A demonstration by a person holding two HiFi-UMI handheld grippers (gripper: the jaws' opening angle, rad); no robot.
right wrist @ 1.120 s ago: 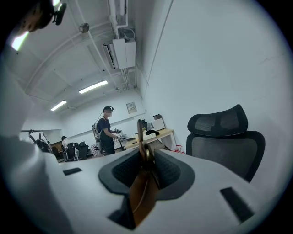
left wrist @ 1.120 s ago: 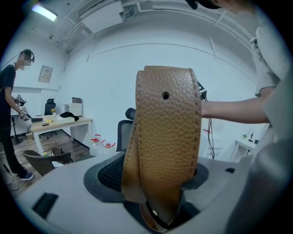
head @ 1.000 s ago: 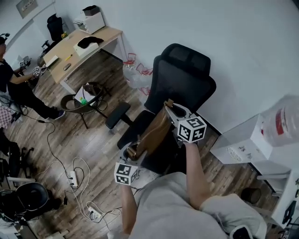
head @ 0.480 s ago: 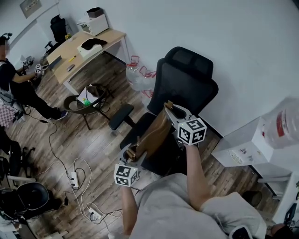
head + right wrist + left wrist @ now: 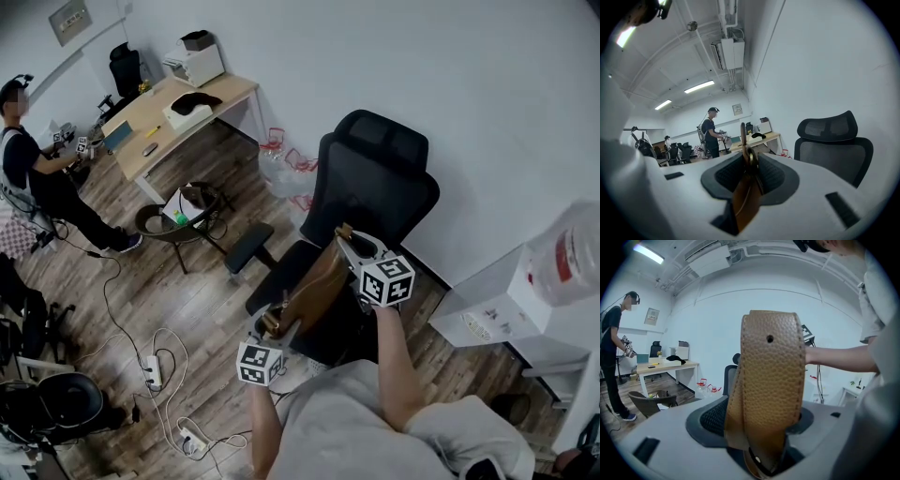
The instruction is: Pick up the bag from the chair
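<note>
Left gripper view: the left gripper [image 5: 759, 425] is clenched on the bag [image 5: 771, 366], a broad tan end pinched between its jaws. The right gripper [image 5: 747, 176] is closed on a thin edge bearing a ring [image 5: 749, 154]. Overhead, the bag is seen slung between both, 7 to 1 o'clock, over the chair [image 5: 375, 173]. Lifting is judged nearly done; clearance from the chair is unconfirmed. Grip detail is given only by the gripper views, the span only by the head view.

Bag [image 5: 314, 286] hangs between left hand-held gripper [image 5: 272, 325] and right hand-held gripper [image 5: 347, 236], over chair [image 5: 375, 178].
</note>
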